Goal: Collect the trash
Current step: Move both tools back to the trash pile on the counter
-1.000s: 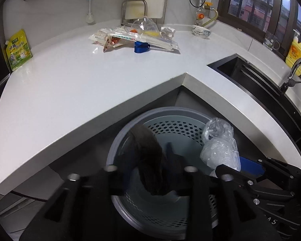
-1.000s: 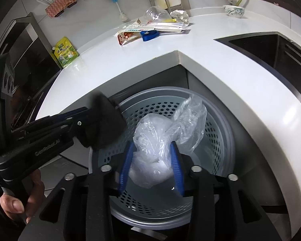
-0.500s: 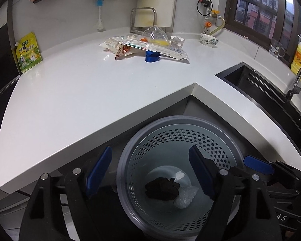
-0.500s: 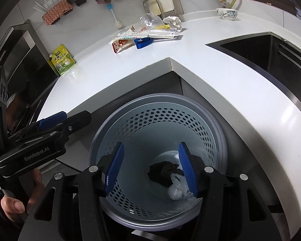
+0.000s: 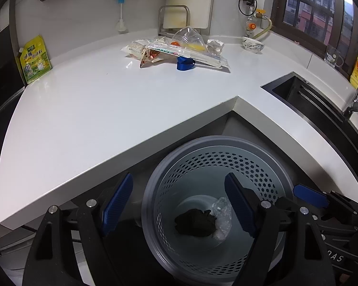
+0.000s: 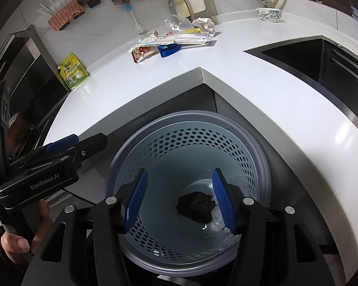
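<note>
White counter (image 5: pixel 88 109) wraps the corner; my left gripper (image 5: pixel 179 205) and right gripper (image 6: pixel 179 197) hang over the bin (image 5: pixel 152 190), jaws apart, empty. Remaining wrappers (image 5: pixel 179 52) lie far back: light, crinkly, slippery, so I'd pinch a folded edge.

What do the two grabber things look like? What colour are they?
Both are black, with two long fingers ending in ribbed blue pads. The left gripper and right gripper have round silver bolts on their black arms. In the right wrist view, the left one's side carries white letters, "GenRobot.AI". A bare hand holds its handle; no sleeve or cables show.
</note>
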Action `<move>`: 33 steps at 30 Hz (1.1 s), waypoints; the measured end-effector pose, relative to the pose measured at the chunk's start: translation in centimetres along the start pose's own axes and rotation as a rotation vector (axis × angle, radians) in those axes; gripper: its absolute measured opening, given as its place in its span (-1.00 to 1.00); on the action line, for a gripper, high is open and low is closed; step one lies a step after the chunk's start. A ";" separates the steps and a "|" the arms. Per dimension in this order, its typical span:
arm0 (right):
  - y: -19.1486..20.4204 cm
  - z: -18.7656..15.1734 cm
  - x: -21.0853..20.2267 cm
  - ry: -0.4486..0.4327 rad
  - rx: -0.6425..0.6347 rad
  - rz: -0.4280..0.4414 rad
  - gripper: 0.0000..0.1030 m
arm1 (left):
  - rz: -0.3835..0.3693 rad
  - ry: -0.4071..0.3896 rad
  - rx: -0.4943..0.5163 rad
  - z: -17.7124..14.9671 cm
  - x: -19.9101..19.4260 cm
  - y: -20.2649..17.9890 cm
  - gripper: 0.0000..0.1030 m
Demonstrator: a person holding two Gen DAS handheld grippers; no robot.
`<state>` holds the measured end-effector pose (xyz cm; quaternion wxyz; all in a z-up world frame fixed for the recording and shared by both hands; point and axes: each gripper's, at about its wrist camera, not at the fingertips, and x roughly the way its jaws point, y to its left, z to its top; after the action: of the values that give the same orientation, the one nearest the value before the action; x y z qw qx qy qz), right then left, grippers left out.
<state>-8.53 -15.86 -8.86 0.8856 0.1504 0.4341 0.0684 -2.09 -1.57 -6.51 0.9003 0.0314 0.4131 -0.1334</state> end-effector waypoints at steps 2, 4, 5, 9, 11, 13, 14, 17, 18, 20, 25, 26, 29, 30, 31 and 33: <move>0.0 0.1 0.0 -0.003 -0.003 0.000 0.05 | 0.000 0.000 -0.005 0.2 0.0 0.1 0.53; 0.1 0.3 -0.1 -0.008 -0.007 0.001 0.05 | -0.001 -0.002 -0.013 0.4 -0.1 0.3 0.58; 0.1 0.5 -0.1 -0.011 -0.007 0.003 0.05 | -0.003 -0.006 -0.018 0.5 -0.1 0.5 0.58; 0.1 1.4 -0.3 -0.026 -0.014 0.004 0.05 | -0.006 -0.016 -0.032 1.2 -0.4 1.0 0.63; 0.1 2.2 -0.4 -0.034 -0.022 0.006 0.05 | -0.001 -0.027 -0.039 1.7 -0.5 1.3 0.67; 0.0 2.9 -0.4 -0.042 -0.029 0.008 0.05 | 0.004 -0.036 -0.047 2.2 -0.6 1.7 0.68; 0.0 3.5 -0.4 -0.048 -0.035 0.010 0.06 | 0.007 -0.041 -0.052 2.6 -0.6 2.0 0.69; 0.0 4.8 -0.2 -0.059 -0.053 0.007 0.08 | 0.019 -0.051 -0.068 3.7 -0.6 2.7 0.74; 0.1 5.4 -0.1 -0.065 -0.064 0.002 0.08 | 0.021 -0.057 -0.075 4.2 -0.6 3.0 0.74; 0.2 6.7 0.1 -0.079 -0.086 -0.007 0.10 | 0.032 -0.069 -0.086 5.2 -0.5 3.6 0.75; -0.2 9.9 1.2 -0.091 -0.115 -0.016 0.11 | 0.058 -0.101 -0.100 8.1 0.3 5.0 0.77; -0.4 10.8 1.5 -0.092 -0.119 -0.014 0.11 | 0.061 -0.103 -0.101 8.6 0.6 5.2 0.77; -0.7 13.1 2.1 -0.088 -0.136 -0.022 0.11 | 0.065 -0.103 -0.109 10.4 1.6 6.0 0.79; -0.8 14.1 2.4 -0.089 -0.147 -0.024 0.15 | 0.066 -0.101 -0.114 11.1 2.0 6.3 0.79; -0.8 15.0 2.6 -0.089 -0.157 -0.022 0.18 | 0.067 -0.101 -0.118 11.7 2.3 6.5 0.79; -0.9 17.1 3.4 -0.089 -0.182 -0.020 0.20 | 0.072 -0.100 -0.123 12.9 3.1 6.9 0.79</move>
<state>7.07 -19.39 -1.79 0.9146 0.0678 0.3880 0.0920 11.14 2.31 -0.76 0.9243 -0.0160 0.3735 -0.0765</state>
